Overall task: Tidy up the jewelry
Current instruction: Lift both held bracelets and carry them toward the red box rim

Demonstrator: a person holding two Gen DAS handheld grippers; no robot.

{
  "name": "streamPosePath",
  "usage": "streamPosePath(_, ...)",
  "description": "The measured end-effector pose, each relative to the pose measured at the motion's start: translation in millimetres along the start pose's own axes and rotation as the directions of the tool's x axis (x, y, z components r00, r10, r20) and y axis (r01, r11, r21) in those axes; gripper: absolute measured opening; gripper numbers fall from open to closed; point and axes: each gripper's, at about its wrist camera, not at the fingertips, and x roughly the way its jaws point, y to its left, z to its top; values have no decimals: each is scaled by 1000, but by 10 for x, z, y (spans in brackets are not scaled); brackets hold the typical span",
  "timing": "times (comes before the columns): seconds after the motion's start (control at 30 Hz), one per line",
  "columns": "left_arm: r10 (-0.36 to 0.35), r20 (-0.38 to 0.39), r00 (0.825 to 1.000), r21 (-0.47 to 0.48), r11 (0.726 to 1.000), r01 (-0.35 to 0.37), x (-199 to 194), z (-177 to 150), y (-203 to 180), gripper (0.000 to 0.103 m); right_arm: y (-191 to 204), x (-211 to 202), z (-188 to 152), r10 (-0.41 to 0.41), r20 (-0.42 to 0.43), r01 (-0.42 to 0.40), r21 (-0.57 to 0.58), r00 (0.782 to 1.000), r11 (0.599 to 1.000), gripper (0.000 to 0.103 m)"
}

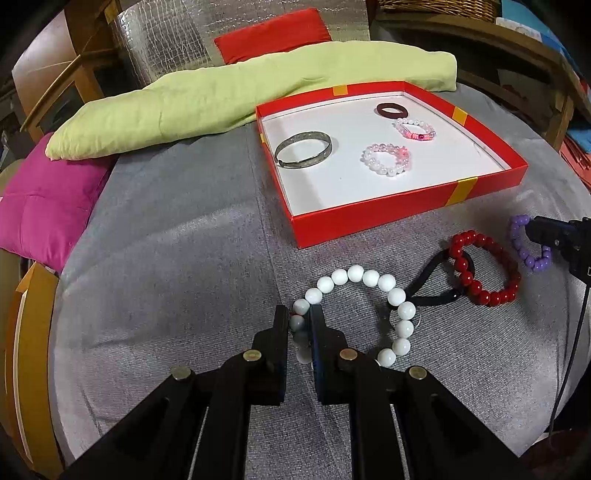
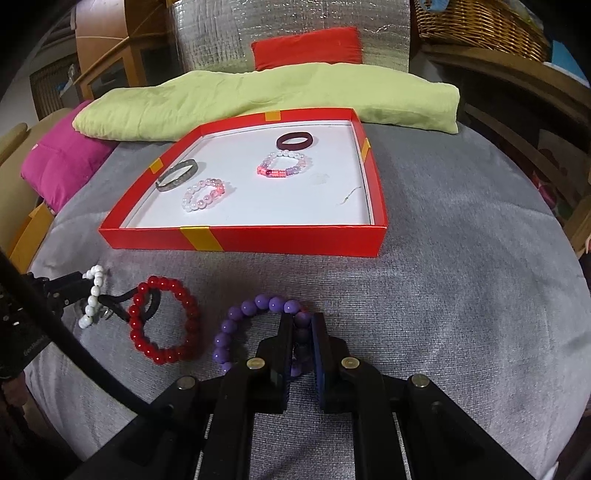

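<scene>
Grippers were both nearly closed, each clamped on a bead bracelet lying on the grey fabric surface (image 1: 166,258). Left gripper (image 1: 299,317) had its two black fingers pinched on the near-left side of the white bead bracelet (image 1: 369,314), with a bead or two caught between the pads and the rest of the loop spread flat on the fabric ahead and to the right. Right gripper (image 2: 303,325) gripped the purple bead bracelet (image 2: 236,332) on its right side in the same way; the loop's free part curved off to the left. Between these two lay the red bead bracelet (image 1: 484,273), untouched, overlapping a black loop (image 1: 439,280), possibly a band or cord, which ran back toward the white beads. Whether the black loop touched the white bracelet could not be told for certain. Just beyond the three loose bracelets sat the shallow red box (image 2: 295,240) with yellow tape marks and a white floor. Inside it were a silver bangle (image 1: 303,150) at the left, a clear and pink bead bracelet (image 1: 387,159) near the middle, a pale pink and lilac bead bracelet (image 1: 414,129) farther back, and a dark maroon ring-shaped bangle (image 1: 391,110) nearest the far wall. All four lay flat and apart from each other, though the last two were close. Behind the box a pale green cushion (image 1: 221,103) stretched across the surface, with a magenta cushion (image 1: 48,199) at the left and a red cushion (image 1: 273,33) farther back.
</scene>
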Motion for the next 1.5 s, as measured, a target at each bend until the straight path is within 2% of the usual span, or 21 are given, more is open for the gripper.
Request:
streamPosePath(0.27,-2,7,1000,3,1000,2,-4,2,-8,12,-13,-46,12,26,12,-26,13,1000,1000,10)
streamPosePath(0.53,-6,45,999,-7,1000,7,-124,26,6,12,-18,-164,61,76,57,-77,26,996,997,10)
streamPosePath(0.97,-30,160,987,-29,999,35,-509,165,-81,11,-102,-456,114,153,144,-164,67,978,984,10)
streamPosePath(1.37,33,231,972,-67,998,-18,-654,210,-32,10,-152,-667,157,167,202,-182,60,965,981,10)
streamPosePath(1.5,34,256,966,-79,997,-15,-699,230,-10,10,-154,-744,179,171,233,-189,56,957,980,10)
